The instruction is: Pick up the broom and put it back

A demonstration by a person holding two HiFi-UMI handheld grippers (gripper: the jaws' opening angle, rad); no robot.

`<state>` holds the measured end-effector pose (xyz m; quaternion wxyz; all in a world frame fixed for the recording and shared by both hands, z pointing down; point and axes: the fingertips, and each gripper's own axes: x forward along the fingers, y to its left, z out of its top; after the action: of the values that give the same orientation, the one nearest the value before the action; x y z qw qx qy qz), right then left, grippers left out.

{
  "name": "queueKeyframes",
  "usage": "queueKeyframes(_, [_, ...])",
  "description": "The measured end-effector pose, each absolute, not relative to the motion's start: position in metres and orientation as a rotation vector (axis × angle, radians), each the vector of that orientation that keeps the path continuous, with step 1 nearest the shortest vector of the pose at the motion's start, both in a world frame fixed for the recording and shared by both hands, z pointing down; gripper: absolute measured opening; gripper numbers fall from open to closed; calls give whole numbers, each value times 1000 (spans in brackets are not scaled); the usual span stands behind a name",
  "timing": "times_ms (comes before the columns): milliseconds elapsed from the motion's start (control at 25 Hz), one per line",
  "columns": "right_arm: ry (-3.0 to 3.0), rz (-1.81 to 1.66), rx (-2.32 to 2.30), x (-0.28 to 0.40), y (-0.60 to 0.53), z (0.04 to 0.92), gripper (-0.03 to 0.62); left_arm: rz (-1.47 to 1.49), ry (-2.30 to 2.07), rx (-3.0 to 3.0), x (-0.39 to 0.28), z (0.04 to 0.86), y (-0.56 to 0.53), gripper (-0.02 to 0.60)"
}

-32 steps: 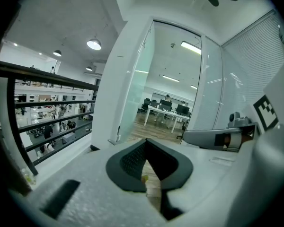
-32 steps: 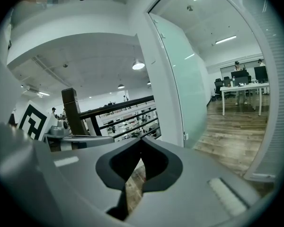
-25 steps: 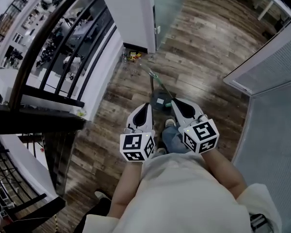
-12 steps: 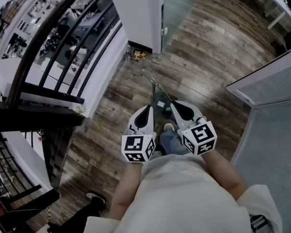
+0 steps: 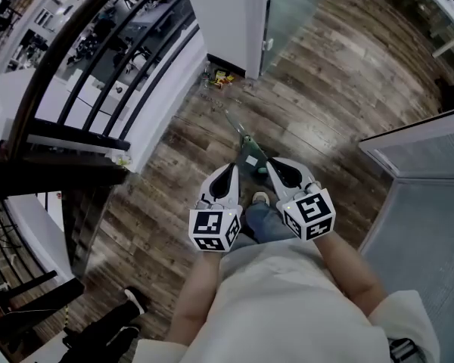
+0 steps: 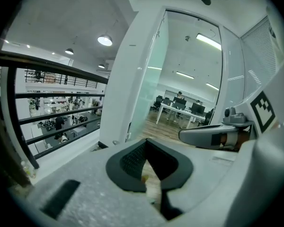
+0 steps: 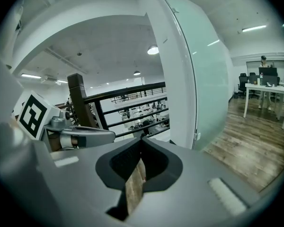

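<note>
Our left tool (image 5: 226,171) is pinched together, empty. Just ahead, between both tool tips, the broom (image 5: 247,151) lies on the floor (image 5: 325,119), its handle running away and leftward. Our right tool (image 5: 277,165), likewise closed and empty, sits nearer its near end.

The person wears a loose, pale cream shirt (image 5: 280,301) with short sleeves (image 5: 408,316), blue jeans (image 5: 261,221) and a light-coloured shoe (image 5: 260,198). The left gripper (image 5: 228,168) and the right gripper (image 5: 277,162) share one build: a smooth white-grey shell tapering to a point, with dark pads lining the inner faces of the jaws. At the back of each sits a white cube, the left cube (image 5: 214,229) and the right cube (image 5: 309,214), printed with black square markers on its faces.
</note>
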<state>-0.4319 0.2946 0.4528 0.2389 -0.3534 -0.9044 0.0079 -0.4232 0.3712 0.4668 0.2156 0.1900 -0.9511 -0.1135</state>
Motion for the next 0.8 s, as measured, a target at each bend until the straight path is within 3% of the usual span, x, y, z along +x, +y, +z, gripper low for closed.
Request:
queueKeyframes(360, [-2408,-32,-1035,-460,298,485,8,-336,-2632,458,-448,490,377,6])
queueKeyframes(800, [-2321,-85,-1091,-481,303,534,83,-357,-2588,400,-461,529,378,6])
